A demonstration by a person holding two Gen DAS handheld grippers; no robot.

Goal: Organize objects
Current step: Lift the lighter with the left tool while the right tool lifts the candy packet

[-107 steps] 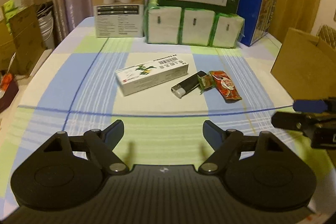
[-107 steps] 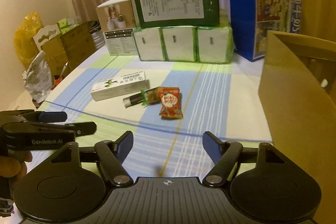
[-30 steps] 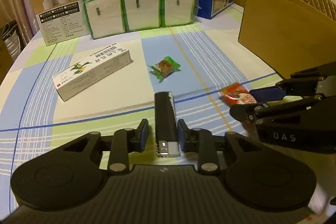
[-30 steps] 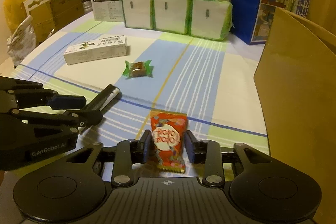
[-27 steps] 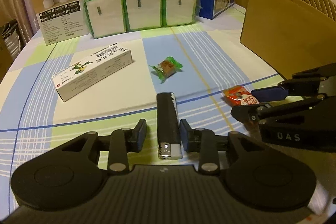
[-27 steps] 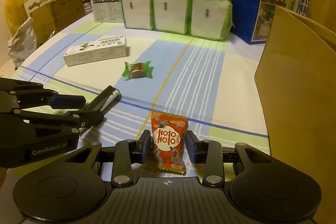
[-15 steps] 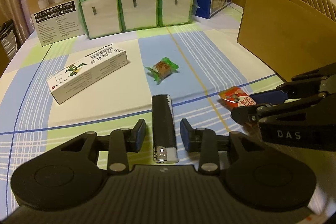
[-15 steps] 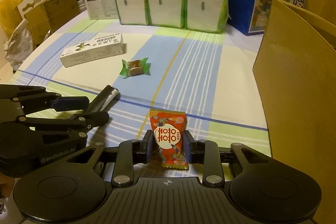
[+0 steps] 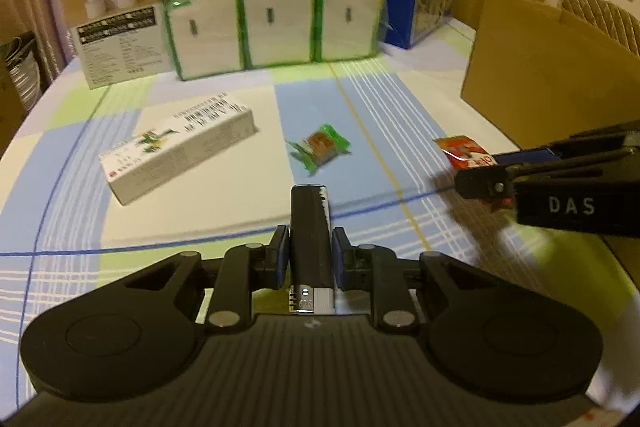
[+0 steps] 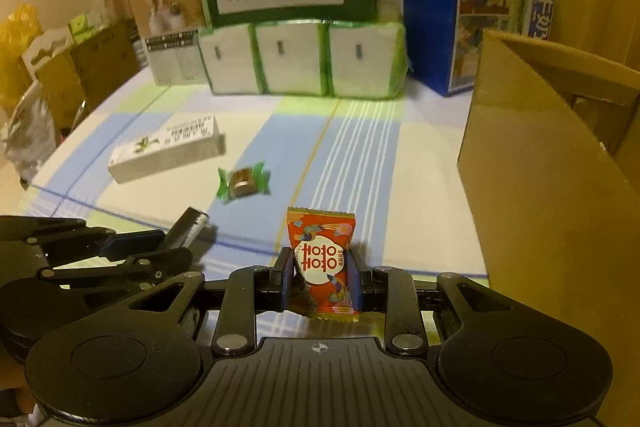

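The left gripper [image 9: 308,253] has its fingers pinching a black lighter [image 9: 310,241] by its sides, metal head toward the camera, body pointing to 12 o'clock. The right gripper [image 10: 320,277] has its fingers pinching a red sachet [image 10: 322,259], which stands upright between them.

Risks, as I judge them: the sachet is soft and crinkled, so a thin pinch on its edges could let it slide or fold out during a swing toward the cardboard box [image 10: 540,187] at 3 o'clock. The lighter is hard and smooth; gripped near one end, it could pivot downward if tilted. The two grippers sit close together, left at 9 o'clock of the right one, so a careless crossing could knock them together.

Both grippers are held low and nearly level over the worktop [image 9: 200,211], pointing toward the stacked boxes at 12 o'clock. A green candy [image 9: 320,147] and a white carton [image 9: 176,155] lie on the cloth ahead, apart from each other and from both grippers.
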